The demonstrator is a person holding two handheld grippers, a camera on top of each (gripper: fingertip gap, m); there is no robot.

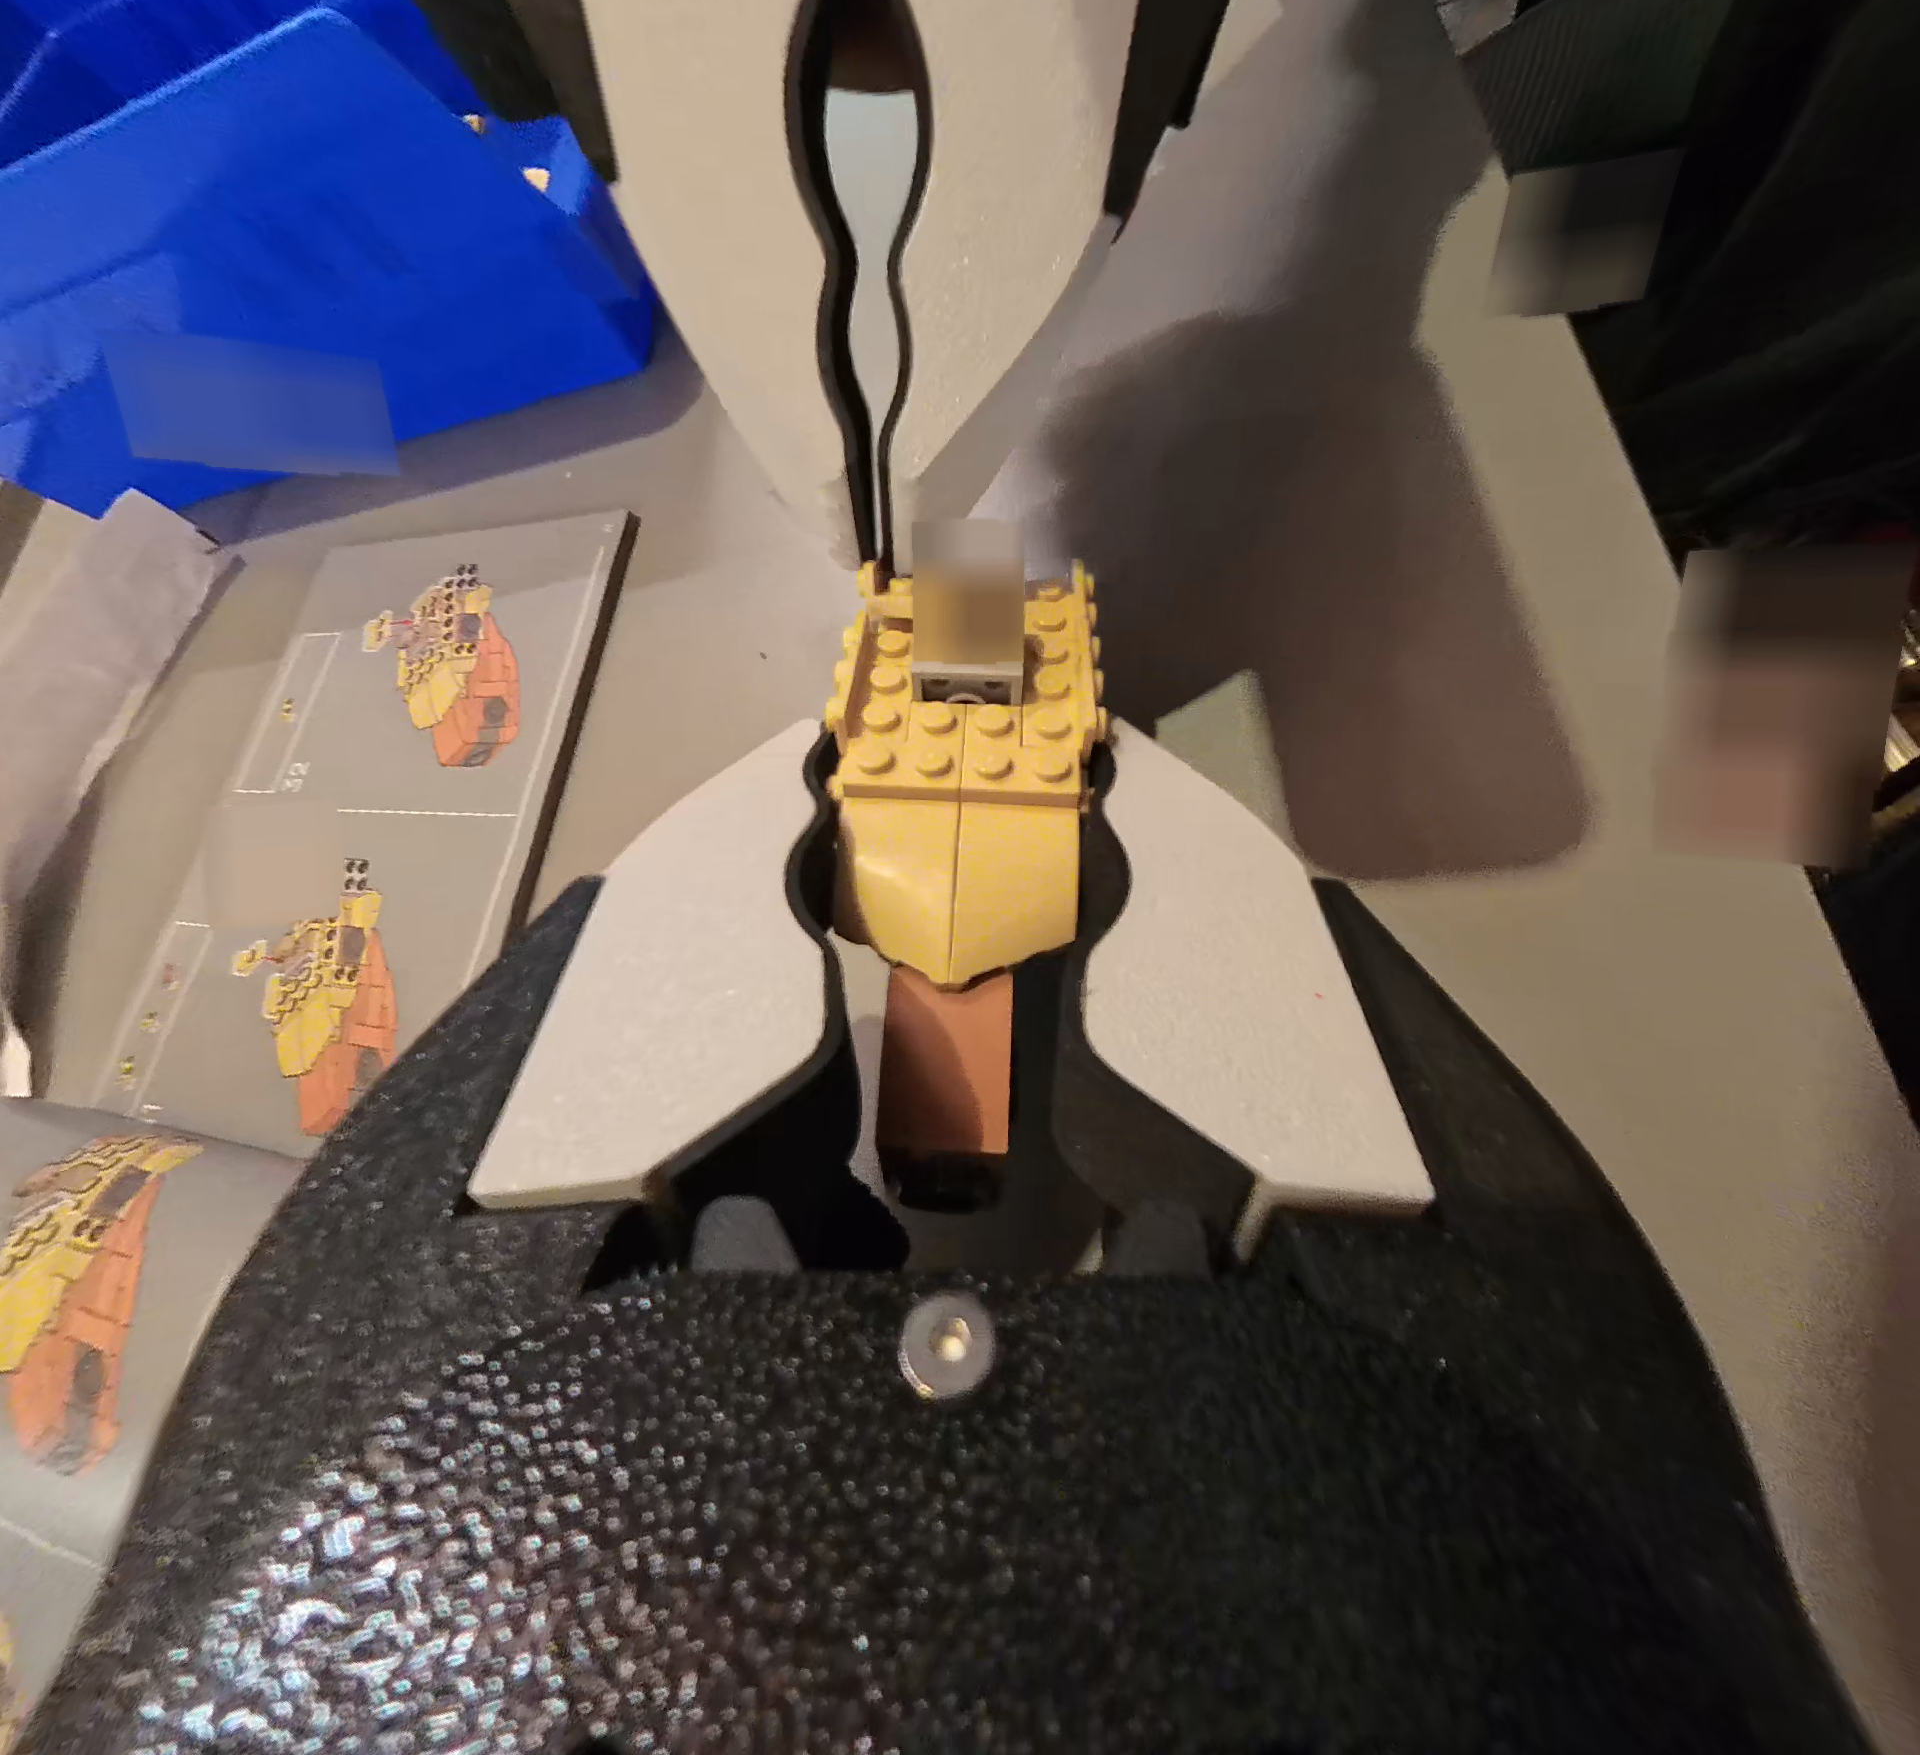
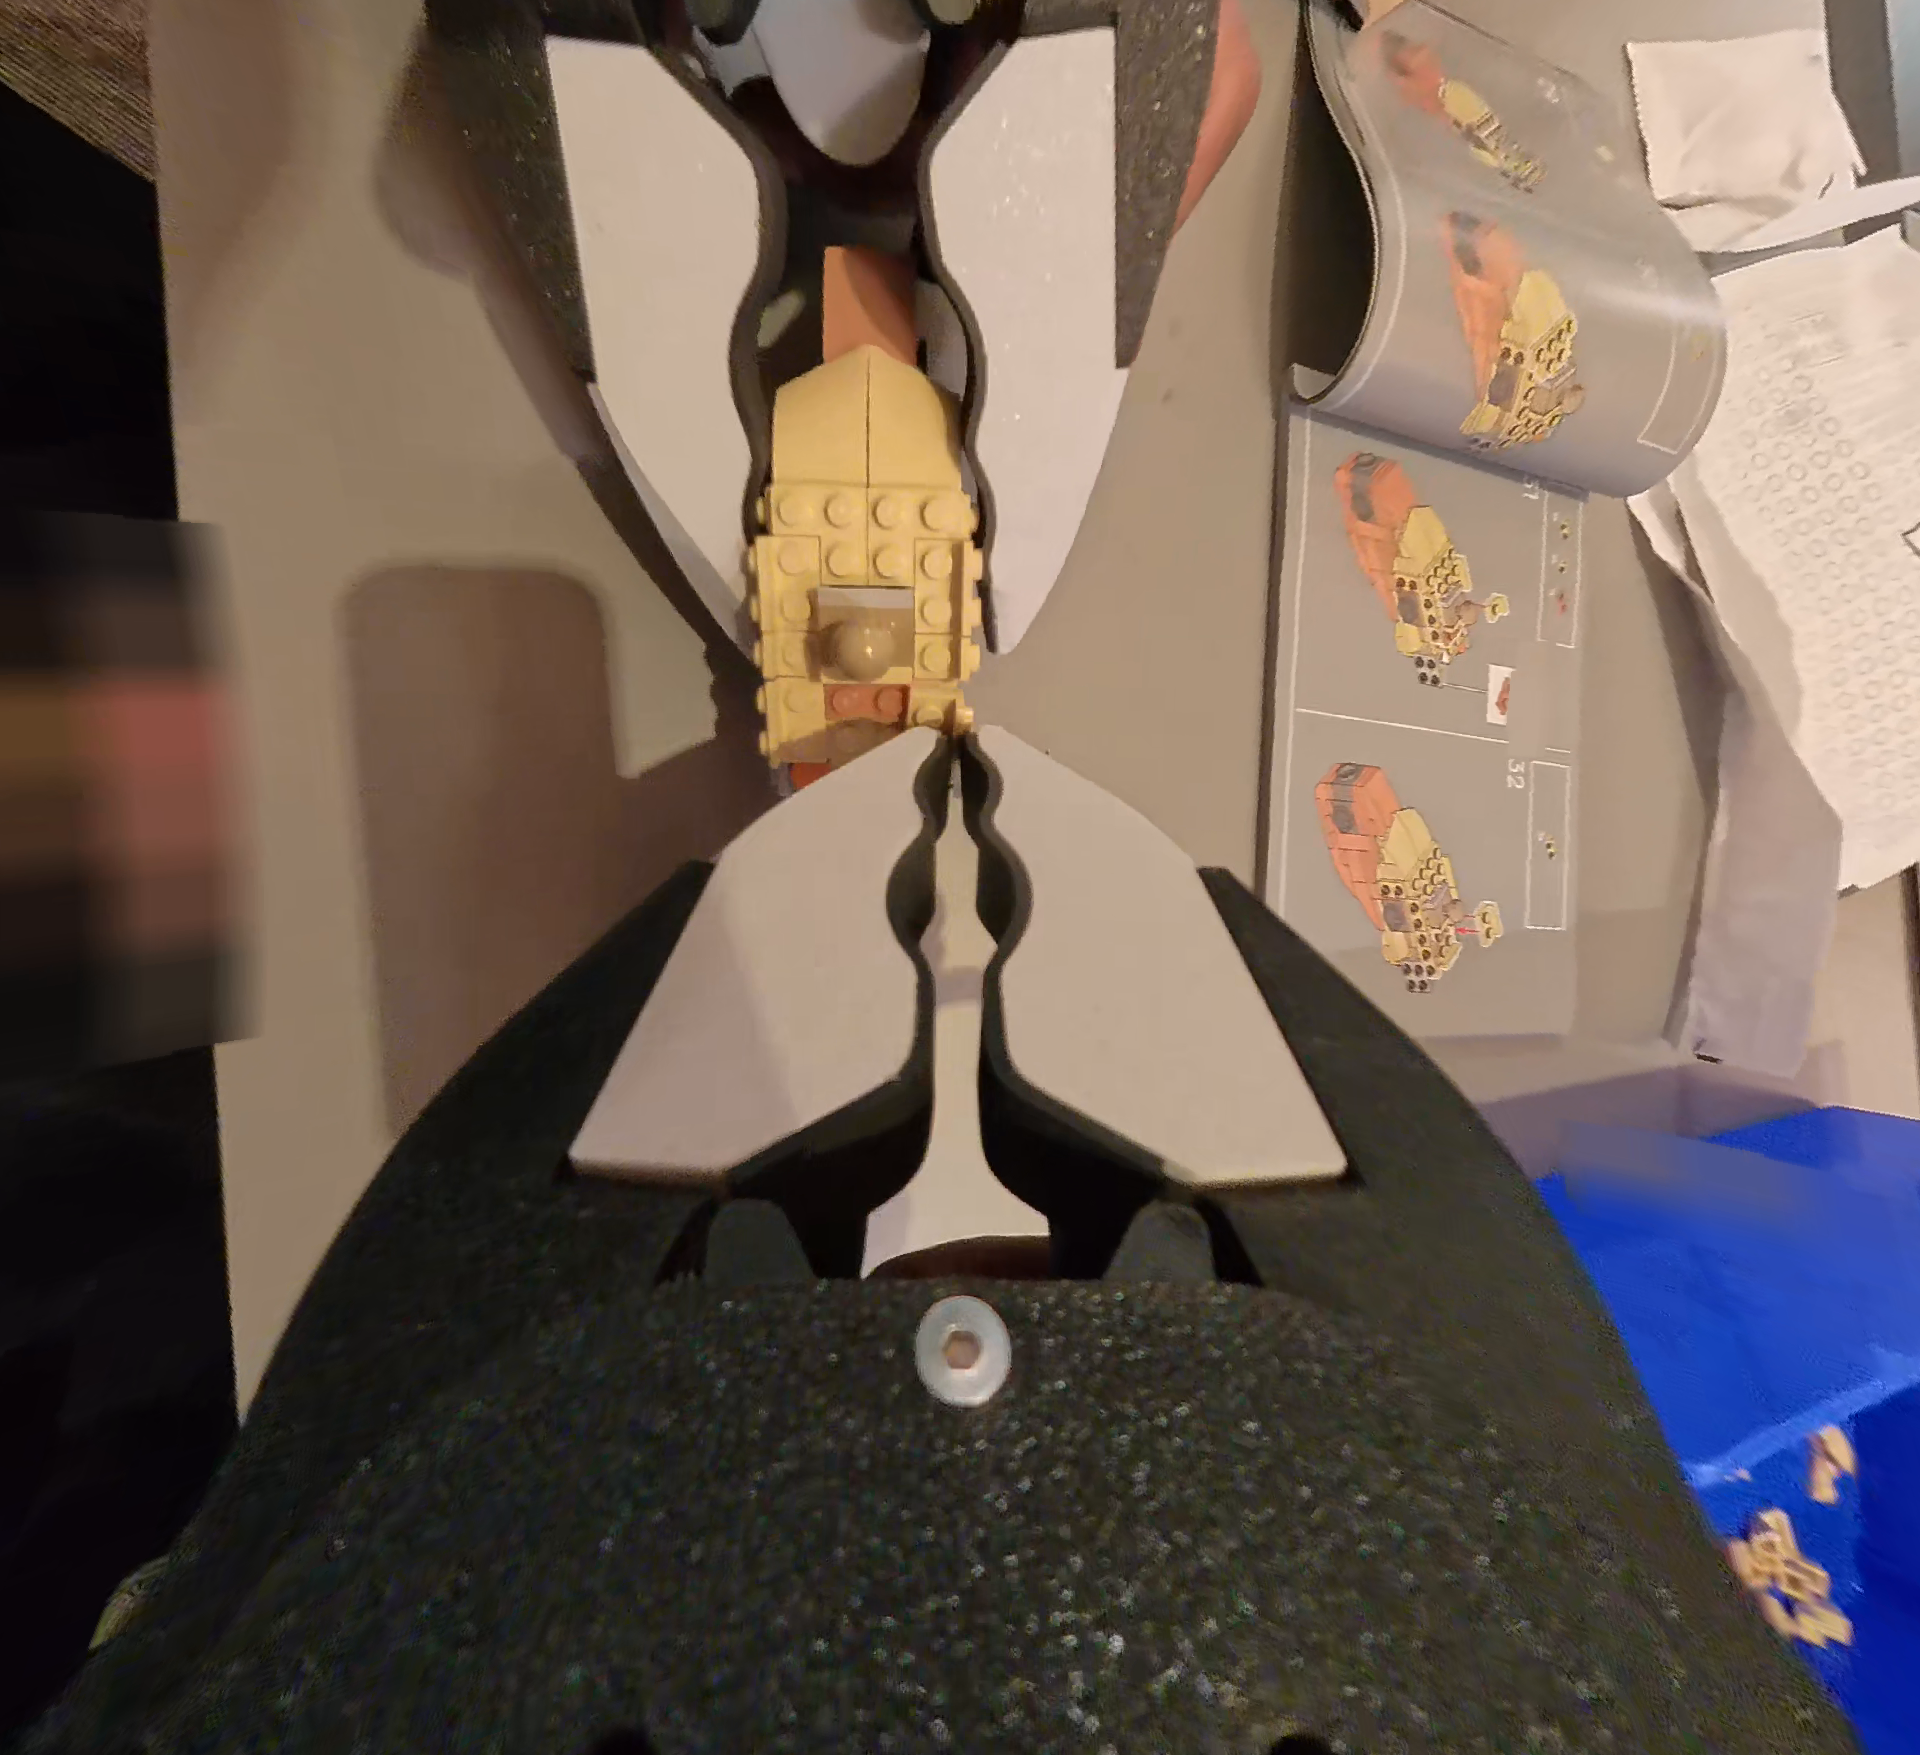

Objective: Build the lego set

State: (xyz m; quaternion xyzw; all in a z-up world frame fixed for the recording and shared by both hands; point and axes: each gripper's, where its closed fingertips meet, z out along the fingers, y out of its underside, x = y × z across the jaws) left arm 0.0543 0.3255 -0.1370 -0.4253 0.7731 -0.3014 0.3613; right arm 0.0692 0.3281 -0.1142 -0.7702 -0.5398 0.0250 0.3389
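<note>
The tan and brown lego model [image 1: 961,832] is being clamped at its sides by the left gripper [image 1: 961,770], held above the grey table [image 1: 1299,562]. The right gripper [image 2: 951,755], facing it tip to tip, is being kept almost closed, its tips pinching a small tan piece [image 2: 961,718] at the model's studded far edge. The instruction booklet [image 1: 343,832] is being left open on the table near the model, with the blue bin [image 1: 260,199] lying beyond it.
</note>
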